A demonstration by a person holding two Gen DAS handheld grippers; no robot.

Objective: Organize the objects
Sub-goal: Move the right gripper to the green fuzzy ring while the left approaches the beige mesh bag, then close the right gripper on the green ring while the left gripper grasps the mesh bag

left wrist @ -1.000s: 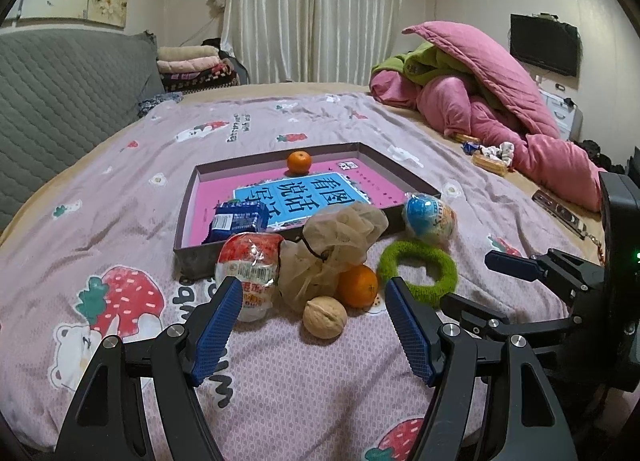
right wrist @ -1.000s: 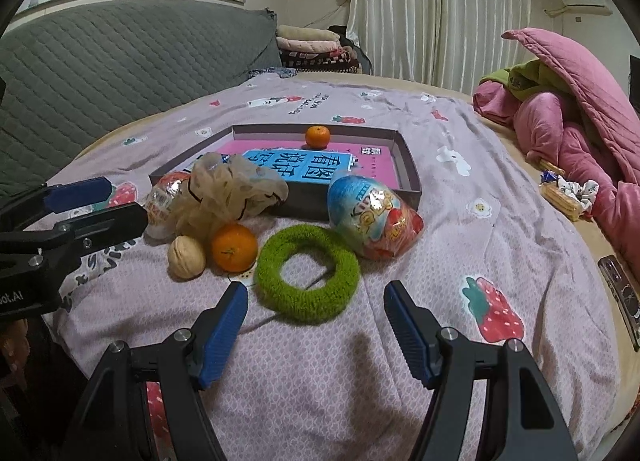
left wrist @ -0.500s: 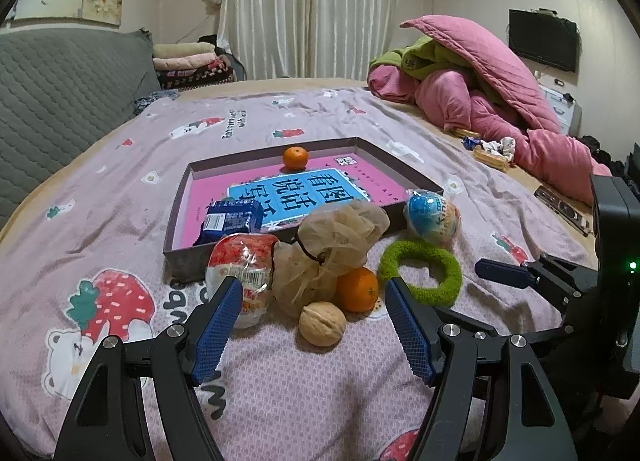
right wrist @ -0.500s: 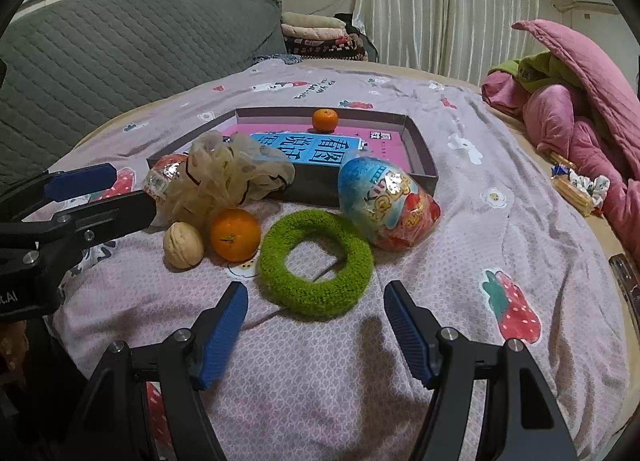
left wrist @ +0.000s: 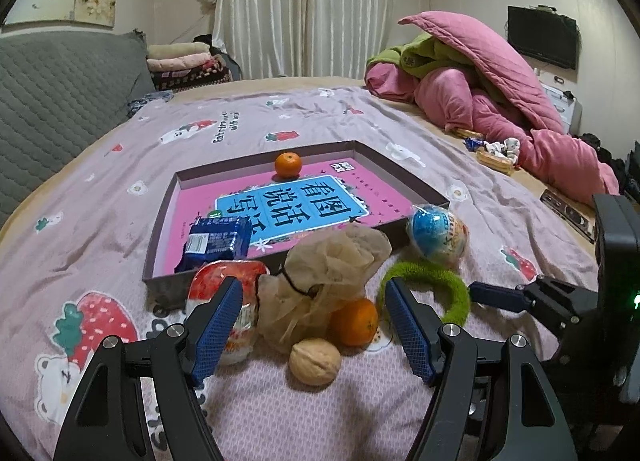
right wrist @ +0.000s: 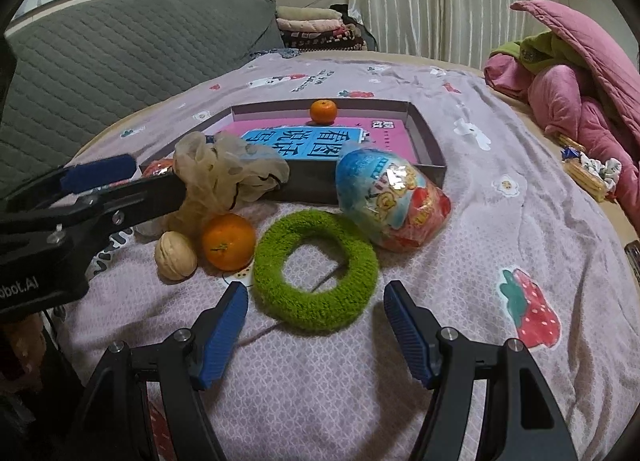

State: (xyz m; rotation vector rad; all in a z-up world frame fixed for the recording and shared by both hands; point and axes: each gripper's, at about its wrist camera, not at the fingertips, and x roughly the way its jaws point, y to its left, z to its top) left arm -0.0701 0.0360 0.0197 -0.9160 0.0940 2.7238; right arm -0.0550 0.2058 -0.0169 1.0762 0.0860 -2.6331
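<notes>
On the bed lies a shallow box (left wrist: 162,221) (right wrist: 426,133) holding a pink and blue book (left wrist: 296,201), a small orange (left wrist: 288,164) (right wrist: 323,111) and a blue snack packet (left wrist: 218,241). In front of it sit a beige mesh puff (left wrist: 328,261) (right wrist: 224,173), an orange (left wrist: 354,321) (right wrist: 228,241), a walnut (left wrist: 315,361) (right wrist: 175,255), a red and white packet (left wrist: 224,281), a green fuzzy ring (left wrist: 432,281) (right wrist: 316,265) and a foil egg toy (left wrist: 438,237) (right wrist: 388,201). My left gripper (left wrist: 314,329) is open, framing the puff, orange and walnut. My right gripper (right wrist: 316,335) is open just short of the green ring.
Pink and green bedding (left wrist: 480,101) is piled at the right. A grey quilted headboard (right wrist: 100,73) and folded blankets (left wrist: 180,61) stand at the far left. Snack wrappers (left wrist: 492,153) and a remote (left wrist: 568,213) lie near the right edge of the bed.
Both grippers have come closer to the objects, which now look larger. The left fingers now overlap the red packet and the ring's edge. Jaws unchanged.
</notes>
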